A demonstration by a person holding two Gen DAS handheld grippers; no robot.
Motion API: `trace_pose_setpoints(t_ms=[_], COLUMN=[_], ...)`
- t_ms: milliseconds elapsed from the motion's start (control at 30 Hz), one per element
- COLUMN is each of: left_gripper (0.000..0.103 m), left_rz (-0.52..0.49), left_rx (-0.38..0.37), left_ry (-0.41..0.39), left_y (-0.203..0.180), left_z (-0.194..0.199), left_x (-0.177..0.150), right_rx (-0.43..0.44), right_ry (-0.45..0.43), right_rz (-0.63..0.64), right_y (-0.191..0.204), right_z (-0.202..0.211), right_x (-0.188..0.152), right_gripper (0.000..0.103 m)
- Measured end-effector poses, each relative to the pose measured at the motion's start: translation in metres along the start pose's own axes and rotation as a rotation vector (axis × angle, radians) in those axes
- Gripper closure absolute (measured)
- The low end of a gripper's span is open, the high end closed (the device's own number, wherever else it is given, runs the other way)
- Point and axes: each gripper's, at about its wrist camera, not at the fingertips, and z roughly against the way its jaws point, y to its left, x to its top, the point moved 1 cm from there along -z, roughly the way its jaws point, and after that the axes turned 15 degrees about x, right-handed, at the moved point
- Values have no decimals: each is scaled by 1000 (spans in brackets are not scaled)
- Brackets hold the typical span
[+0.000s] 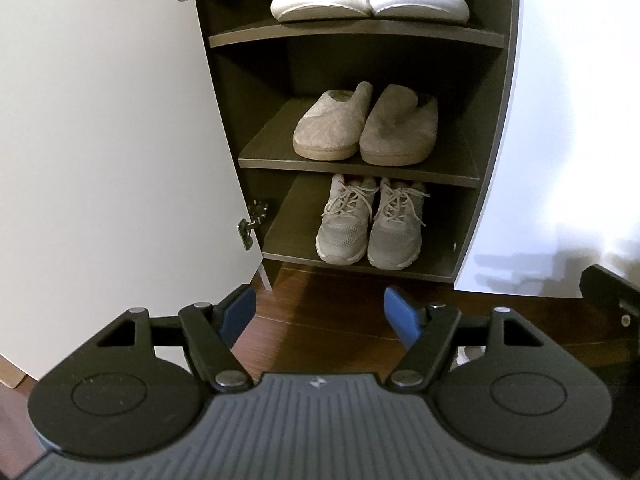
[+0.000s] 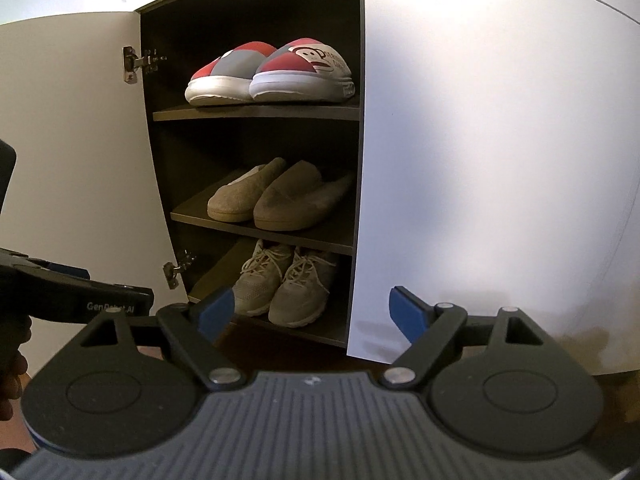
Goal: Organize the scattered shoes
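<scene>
Cabinet (image 1: 492, 128) shelves hold three shoe pairs | left tongs (image 1: 320, 316) spread, empty | right tongs (image 2: 312, 312) spread, empty

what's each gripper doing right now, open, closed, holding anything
left gripper: open, holding nothing.
right gripper: open, holding nothing.
</scene>
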Motion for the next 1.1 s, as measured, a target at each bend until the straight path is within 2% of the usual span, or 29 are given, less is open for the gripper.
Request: trace_pose_setpoints(t_ms=[133,167,233,333,433,500,567,600,733,833,933,967,1033,1100], left_gripper=[28,26,12,12,12,12,12,12,12,12,12,12,12,12], left_rz=[-12,-16,-29,-72,-97,-103,-116,-136,-202,-216,-202,-198,-192,-178], left_rx=[-5,-6,-5,12,27,16,6,3,0,19,41,49,55,51], left_ry=[9,9,2,-19,-2,62,107,133,217,293,314,315,316,320], left_y=[-6,-8,-13,-21,-29,-37,-43,-47,-59,-53,-42,-38,-34,-27], left_z=[-3,-5,-9,-23,-43,-68,-82,-91,-116,-127,-126,-124,-121,-113], left_x=[-2,-3,-7,-24,-44,-69,-87,-101,-142,-163,-168,-168,-168,-168], right_rx=[-1,-1,-4,-21,-79,-91,-92,-85,-40,110,324,350,521,576], right_ry=[10,10,10,6,26,45,93,145,297,525,771,797,911,947], right_rz=[-12,-15,-19,-26,-61,-99,-177,-226,-228,-41,321,370,640,724], right_y=[-10,-13,-21,-45,-82,-96,-116,-128,-138,-122,-87,-83,-60,-53], right_z=[1,1,1,1,2,0,-5,-12,-32,-59,-85,-87,-99,-105], right_x=[-5,-6,-7,-8,-15,-20,-32,-43,-71,-105,-160,-168,-222,-245], right_gripper=[20,20,19,16,14,14,14,14,14,14,14,14,14,16])
